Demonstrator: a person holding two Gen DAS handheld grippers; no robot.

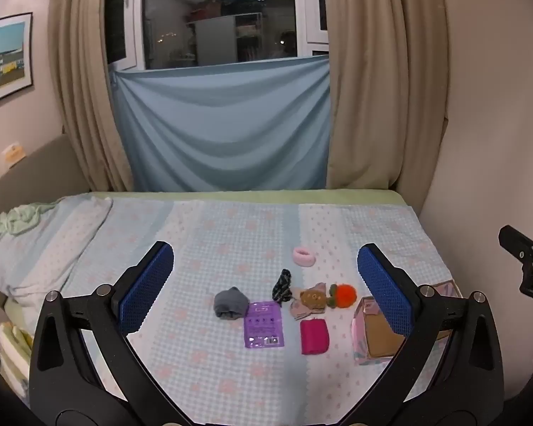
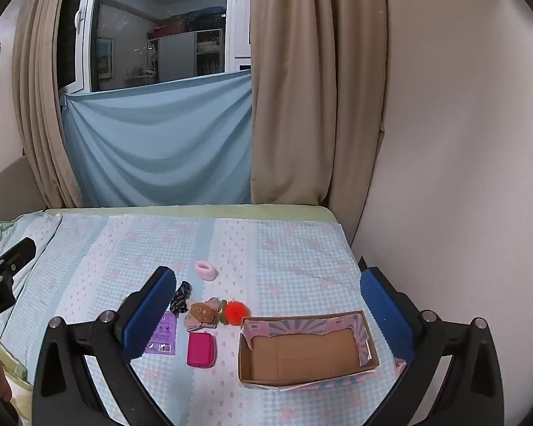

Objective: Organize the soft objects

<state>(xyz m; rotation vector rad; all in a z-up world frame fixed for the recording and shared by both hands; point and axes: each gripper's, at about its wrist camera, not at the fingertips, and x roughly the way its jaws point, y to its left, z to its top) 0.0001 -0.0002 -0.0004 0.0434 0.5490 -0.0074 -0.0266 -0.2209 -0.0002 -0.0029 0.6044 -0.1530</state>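
From the left wrist, your left tool stands wide and holds nothing, hanging above the bed. Between its fingers lie the soft items, close together: a grey sock, a purple packet touching it, a dark scrunchie, a bear patch, an orange pompom, a magenta pouch, and a pink ring set apart behind. The box sits at right, partly hidden by a finger. From the right wrist, your right tool is likewise wide and empty, over the empty box. The pouch lies just beside the box; the pompom is near its far corner. Risks, in my judgement: the bear patch and pompom touch, so a wide grab may take both or drag one; the flat packet may slip the pads; the light box may shift if nudged; the quilt may bunch under the fingers.
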